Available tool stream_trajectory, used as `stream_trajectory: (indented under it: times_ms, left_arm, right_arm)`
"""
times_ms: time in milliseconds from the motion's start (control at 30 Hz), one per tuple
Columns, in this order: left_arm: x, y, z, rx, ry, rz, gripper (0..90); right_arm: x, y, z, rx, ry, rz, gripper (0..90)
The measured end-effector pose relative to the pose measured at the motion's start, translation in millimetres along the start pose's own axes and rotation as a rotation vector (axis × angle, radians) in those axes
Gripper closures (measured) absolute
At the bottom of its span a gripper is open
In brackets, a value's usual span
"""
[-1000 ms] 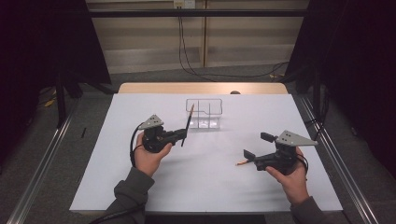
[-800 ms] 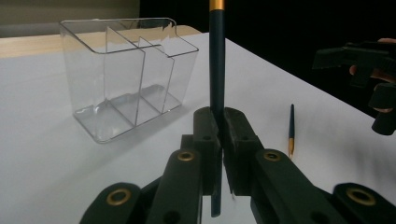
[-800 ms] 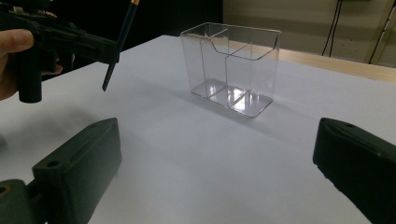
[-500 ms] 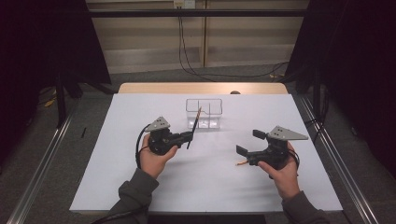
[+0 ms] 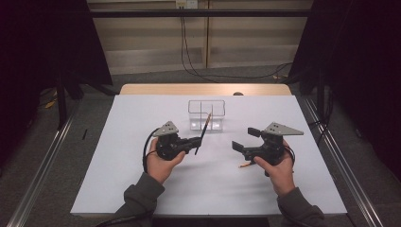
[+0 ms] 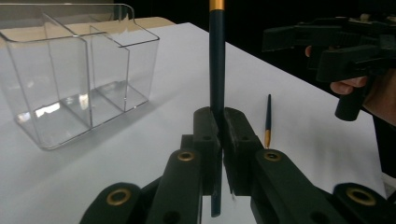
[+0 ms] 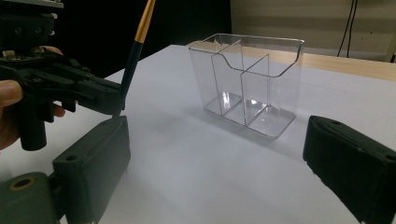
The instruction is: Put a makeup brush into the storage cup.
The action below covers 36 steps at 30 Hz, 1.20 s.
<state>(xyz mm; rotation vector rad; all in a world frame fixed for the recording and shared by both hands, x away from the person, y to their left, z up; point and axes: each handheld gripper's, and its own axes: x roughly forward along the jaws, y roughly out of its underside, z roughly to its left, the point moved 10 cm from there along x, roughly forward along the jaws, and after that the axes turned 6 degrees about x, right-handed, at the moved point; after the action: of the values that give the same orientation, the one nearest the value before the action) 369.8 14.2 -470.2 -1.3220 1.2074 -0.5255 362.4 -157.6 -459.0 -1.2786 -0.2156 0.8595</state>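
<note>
My left gripper [image 5: 195, 141] is shut on a dark blue pencil [image 5: 204, 131] with a gold band. The pencil stands tilted, its top leaning toward the clear box [image 5: 206, 115]. The left gripper view shows both pads pinching the pencil's [image 6: 216, 60] lower part, with the gripper [image 6: 217, 127] just short of the box [image 6: 70, 70]. My right gripper [image 5: 245, 139] stands open to the right, and its jaws have just been closing a little with nothing between them. A second pencil [image 6: 268, 119] lies flat on the white sheet near the right gripper [image 6: 303, 44].
The clear box [image 7: 247, 74] has three compartments, with nothing in them. The white sheet [image 5: 142, 189] covers the table, with a wooden strip [image 5: 156, 89] along its far edge. Metal rails [image 5: 42, 165] run down both sides.
My right gripper has moved left and farther up the table, toward the box. The left gripper has shifted slightly right with its pencil still held.
</note>
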Motion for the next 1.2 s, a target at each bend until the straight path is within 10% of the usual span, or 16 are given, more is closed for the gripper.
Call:
stream_trajectory:
  times_ms: [1200]
  left_arm:
    - [15.1,2.7,-20.3,0.024,0.061,0.011,84.6]
  right_arm:
    - [35.7,-13.4,35.1,0.03,-0.13,0.008,47.0]
